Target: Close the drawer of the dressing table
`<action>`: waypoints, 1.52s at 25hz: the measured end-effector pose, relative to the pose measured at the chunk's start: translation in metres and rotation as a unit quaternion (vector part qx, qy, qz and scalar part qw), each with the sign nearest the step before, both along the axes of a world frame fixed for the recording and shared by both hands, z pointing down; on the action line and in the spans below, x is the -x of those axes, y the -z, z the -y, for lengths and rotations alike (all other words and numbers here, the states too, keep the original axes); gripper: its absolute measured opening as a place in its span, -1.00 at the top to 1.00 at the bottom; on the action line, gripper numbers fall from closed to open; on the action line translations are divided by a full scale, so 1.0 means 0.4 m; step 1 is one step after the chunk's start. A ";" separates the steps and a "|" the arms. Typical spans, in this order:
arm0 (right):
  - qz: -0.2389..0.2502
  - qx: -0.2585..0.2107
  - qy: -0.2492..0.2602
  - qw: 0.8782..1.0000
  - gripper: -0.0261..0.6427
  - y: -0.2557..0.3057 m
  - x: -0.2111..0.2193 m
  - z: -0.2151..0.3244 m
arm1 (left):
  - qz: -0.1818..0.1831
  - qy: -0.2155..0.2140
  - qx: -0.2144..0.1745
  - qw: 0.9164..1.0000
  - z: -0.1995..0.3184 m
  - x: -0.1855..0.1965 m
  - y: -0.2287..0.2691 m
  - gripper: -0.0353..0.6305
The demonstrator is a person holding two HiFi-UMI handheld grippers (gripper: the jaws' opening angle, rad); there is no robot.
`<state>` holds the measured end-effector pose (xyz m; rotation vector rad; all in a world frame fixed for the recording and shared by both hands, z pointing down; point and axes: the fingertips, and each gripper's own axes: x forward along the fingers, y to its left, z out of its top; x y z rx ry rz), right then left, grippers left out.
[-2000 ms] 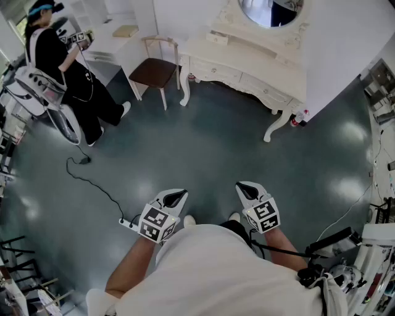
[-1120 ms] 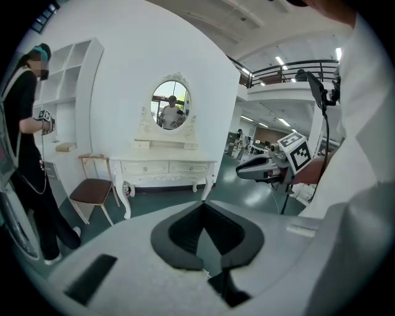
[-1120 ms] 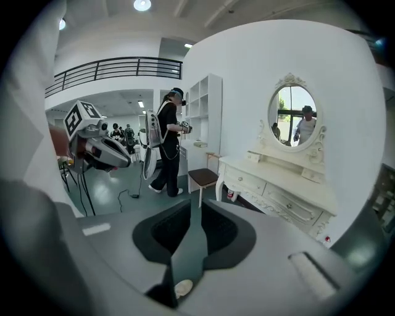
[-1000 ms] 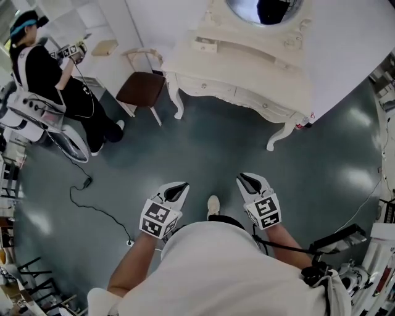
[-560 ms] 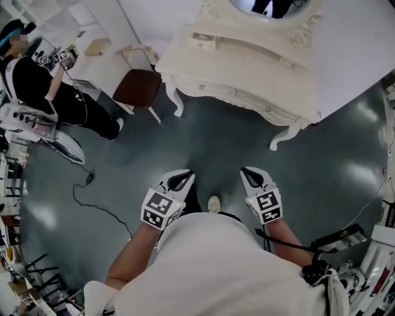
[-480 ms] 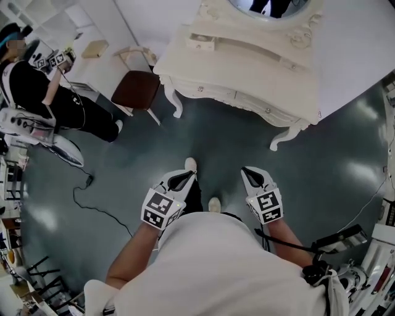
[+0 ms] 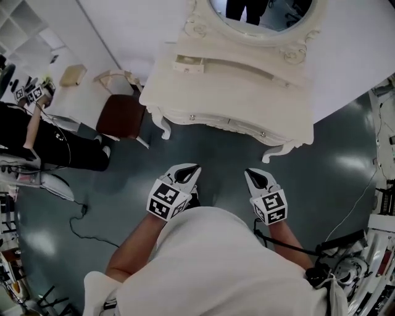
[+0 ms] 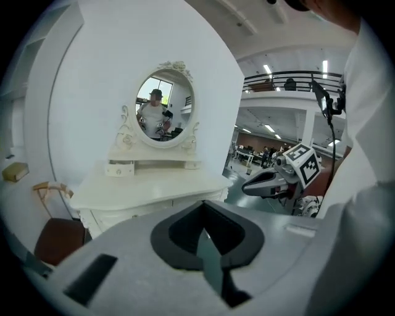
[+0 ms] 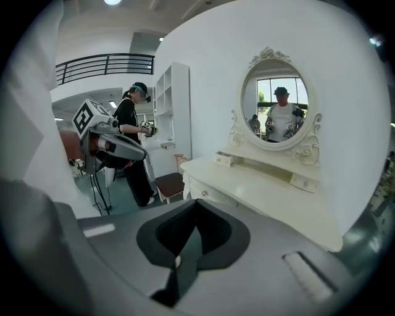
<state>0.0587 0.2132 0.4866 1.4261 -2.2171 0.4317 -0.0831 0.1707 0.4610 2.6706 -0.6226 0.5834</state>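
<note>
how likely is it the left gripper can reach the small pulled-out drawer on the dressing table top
Probably not yet. The left gripper, shut and empty, hangs short of the dressing table, and the small drawer sits far back on its top. Nothing stands in between.

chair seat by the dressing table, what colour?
It's a dark reddish-brown padded chair seat; clearest in the head view.

I read this as a mock bedroom corner inside a big lab hall. A white dressing table (image 7: 228, 92) with an oval mirror (image 7: 265, 12) and a chair (image 7: 122, 116) stand on glossy grey floor (image 7: 345, 154). There is a loose cable (image 7: 92, 223), and a railed mezzanine (image 8: 290, 79) beyond.
</note>
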 end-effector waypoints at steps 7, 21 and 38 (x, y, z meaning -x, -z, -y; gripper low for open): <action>-0.011 0.005 0.002 1.000 0.92 0.028 0.091 0.267 | 0.008 -0.005 -0.012 1.000 0.296 0.071 -0.001 0.88; 0.006 0.029 0.007 1.000 0.92 -0.029 -0.072 0.560 | 0.035 0.094 -0.008 0.995 0.703 -0.029 -0.132 0.81; 0.010 0.054 0.076 0.996 0.92 -0.046 -0.375 1.009 | 0.117 0.255 0.027 0.960 1.240 -0.140 -0.346 0.59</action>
